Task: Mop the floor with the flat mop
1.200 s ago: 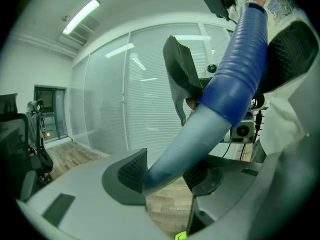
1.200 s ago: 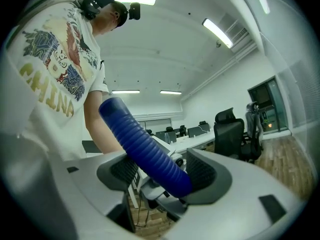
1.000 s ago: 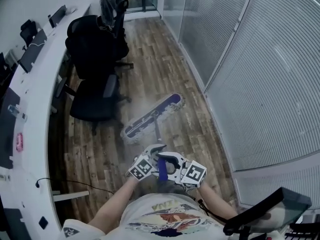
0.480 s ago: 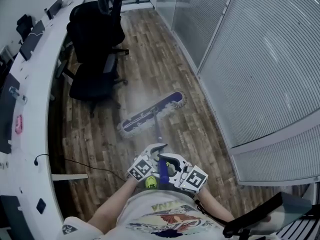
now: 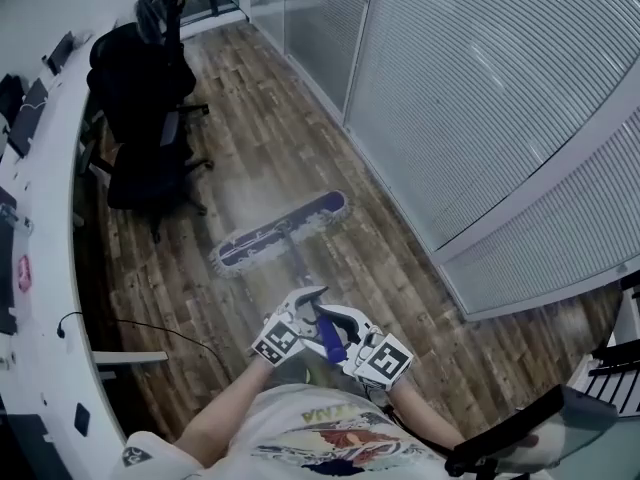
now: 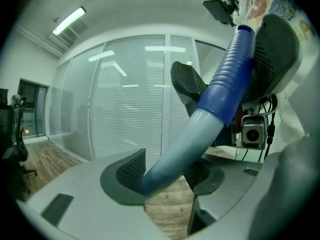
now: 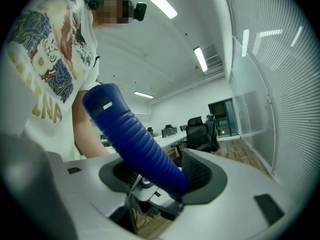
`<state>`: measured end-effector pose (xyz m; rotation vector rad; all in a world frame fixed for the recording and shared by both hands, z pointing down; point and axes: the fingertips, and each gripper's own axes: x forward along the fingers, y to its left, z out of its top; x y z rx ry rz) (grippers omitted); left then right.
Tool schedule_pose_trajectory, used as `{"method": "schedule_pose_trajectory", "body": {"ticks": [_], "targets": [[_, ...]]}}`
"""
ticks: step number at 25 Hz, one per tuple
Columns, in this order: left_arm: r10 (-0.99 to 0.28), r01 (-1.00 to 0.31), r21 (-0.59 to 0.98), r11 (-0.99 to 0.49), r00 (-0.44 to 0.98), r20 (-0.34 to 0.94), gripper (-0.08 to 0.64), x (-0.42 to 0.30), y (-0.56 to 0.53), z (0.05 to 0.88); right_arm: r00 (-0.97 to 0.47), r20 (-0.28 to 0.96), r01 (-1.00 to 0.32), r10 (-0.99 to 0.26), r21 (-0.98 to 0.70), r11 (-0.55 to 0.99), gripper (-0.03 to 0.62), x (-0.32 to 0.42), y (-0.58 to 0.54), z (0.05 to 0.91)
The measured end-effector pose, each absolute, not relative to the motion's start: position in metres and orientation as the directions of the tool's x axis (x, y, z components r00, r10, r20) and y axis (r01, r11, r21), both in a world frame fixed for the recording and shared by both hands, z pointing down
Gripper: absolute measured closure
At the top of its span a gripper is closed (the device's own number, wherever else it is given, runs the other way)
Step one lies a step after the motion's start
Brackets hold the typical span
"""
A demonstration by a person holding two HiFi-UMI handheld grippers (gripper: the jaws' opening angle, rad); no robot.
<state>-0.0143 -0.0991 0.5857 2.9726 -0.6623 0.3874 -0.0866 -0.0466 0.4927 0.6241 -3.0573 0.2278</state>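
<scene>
The flat mop head [image 5: 280, 230] lies on the wood floor in the head view, its fringe pale and its pad dark blue. Its pole runs back to a ribbed blue handle [image 5: 330, 338] in front of my body. My left gripper [image 5: 305, 303] has the pale blue pole [image 6: 200, 124] between its pads [image 6: 127, 171], with its jaws opening. My right gripper [image 5: 338, 320] sits just behind it, and its jaws are closing on the ribbed blue grip [image 7: 135, 134], which rests against the right pad [image 7: 200, 174].
Black office chairs [image 5: 140, 88] stand at the upper left beside a long curved white desk [image 5: 40, 298]. A glass partition with blinds [image 5: 480, 118] runs along the right. A black cable [image 5: 150, 326] lies on the floor near the desk. A dark chair part [image 5: 540, 428] sits at bottom right.
The mop head has slid left and a little toward me across the floor. The whole view has swung, so the chairs sit further up-left. Both grippers stay on the handle.
</scene>
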Motion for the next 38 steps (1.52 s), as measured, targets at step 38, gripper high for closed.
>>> {"method": "schedule_pose_trajectory", "body": {"ticks": [38], "targets": [[-0.391, -0.406, 0.022, -0.913, 0.89, 0.234, 0.368, 0.045, 0.085, 0.59, -0.988, 0.064, -0.136, -0.14, 0.051, 0.989, 0.367, -0.042, 0.15, 0.508]]}}
